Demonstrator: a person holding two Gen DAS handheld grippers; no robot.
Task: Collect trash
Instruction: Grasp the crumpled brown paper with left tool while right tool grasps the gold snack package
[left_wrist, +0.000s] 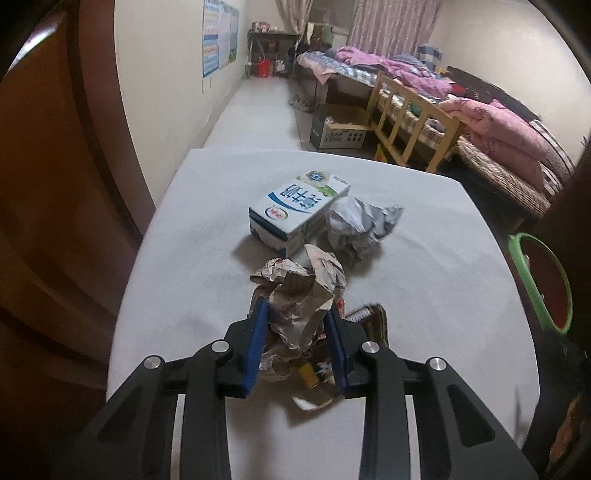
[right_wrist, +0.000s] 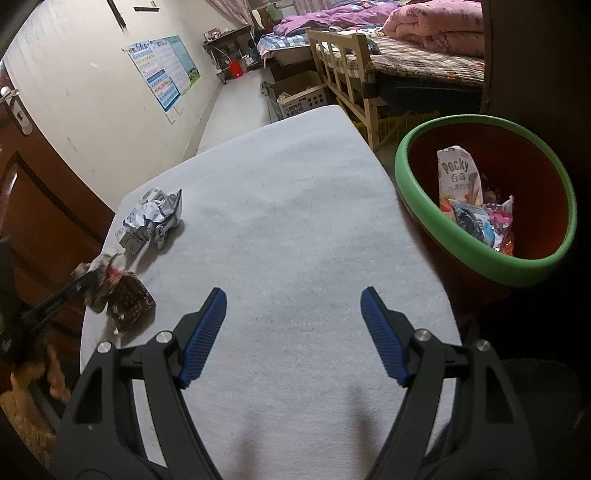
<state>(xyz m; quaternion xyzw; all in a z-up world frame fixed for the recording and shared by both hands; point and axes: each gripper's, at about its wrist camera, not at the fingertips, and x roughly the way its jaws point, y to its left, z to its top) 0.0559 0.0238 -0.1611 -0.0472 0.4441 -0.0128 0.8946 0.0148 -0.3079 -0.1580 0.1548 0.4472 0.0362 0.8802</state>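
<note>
My left gripper (left_wrist: 297, 314) is shut on a crumpled brown paper wrapper (left_wrist: 299, 291) just above the white table (left_wrist: 184, 295). A dark brown snack packet (left_wrist: 373, 319) lies under it; it also shows in the right wrist view (right_wrist: 129, 301). Beyond lie a white-and-blue milk carton (left_wrist: 291, 210) and a crumpled silver-grey wrapper (left_wrist: 354, 225). My right gripper (right_wrist: 293, 299) is open and empty over the bare table (right_wrist: 295, 221). The red bin with a green rim (right_wrist: 443, 232) stands off the table's right edge, holding a Pocky bag (right_wrist: 458, 177) and other wrappers.
A brown wooden door (left_wrist: 55, 221) stands left of the table. Beyond the table are a cardboard box (left_wrist: 340, 129), a wooden bed frame (left_wrist: 413, 122) and beds with pink quilts (left_wrist: 498, 125). The bin's rim (left_wrist: 539, 280) shows at the right in the left wrist view.
</note>
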